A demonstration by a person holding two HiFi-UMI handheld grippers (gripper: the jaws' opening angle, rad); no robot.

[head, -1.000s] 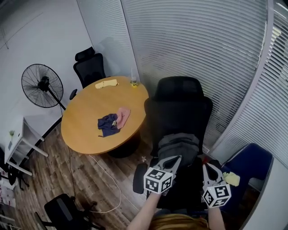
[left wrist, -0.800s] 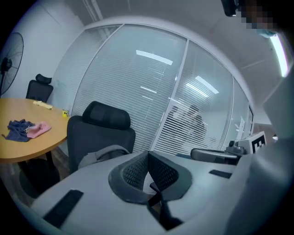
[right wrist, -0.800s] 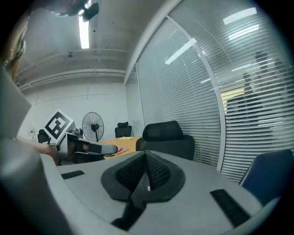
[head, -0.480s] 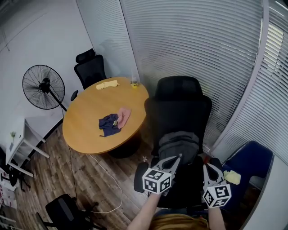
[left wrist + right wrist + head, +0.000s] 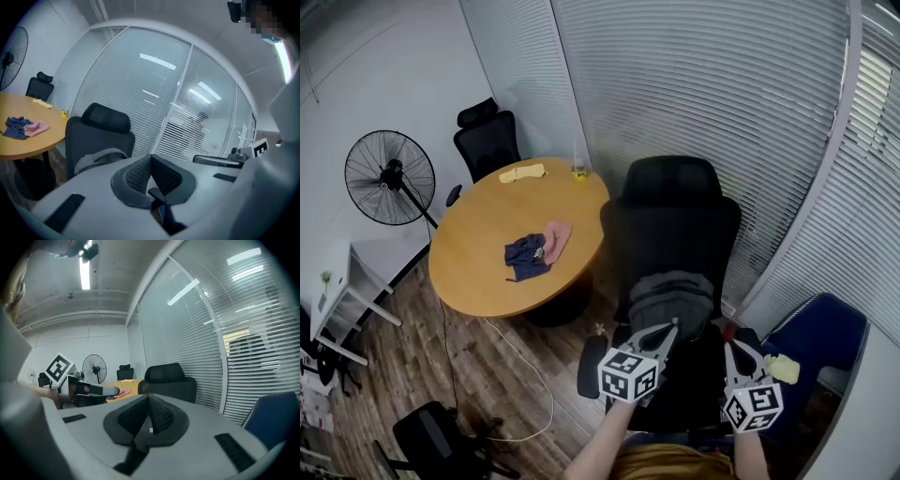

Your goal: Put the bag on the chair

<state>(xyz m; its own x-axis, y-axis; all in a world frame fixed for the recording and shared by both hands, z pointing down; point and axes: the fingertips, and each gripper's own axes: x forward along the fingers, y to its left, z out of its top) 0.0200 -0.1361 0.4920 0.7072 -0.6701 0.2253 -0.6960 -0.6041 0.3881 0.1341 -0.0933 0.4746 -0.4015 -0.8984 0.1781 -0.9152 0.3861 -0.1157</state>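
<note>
While bag (image 5: 672,298) lies on chair (image 5: 675,217) | both jaws closed, just before it

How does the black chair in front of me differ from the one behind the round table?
The near chair carries the grey bag on its seat; the far chair shows no bag, though the round table hides its seat. The near chair stands close below me; the far chair stands beyond the table, beside the fan. Both are black, with headrests.
</note>
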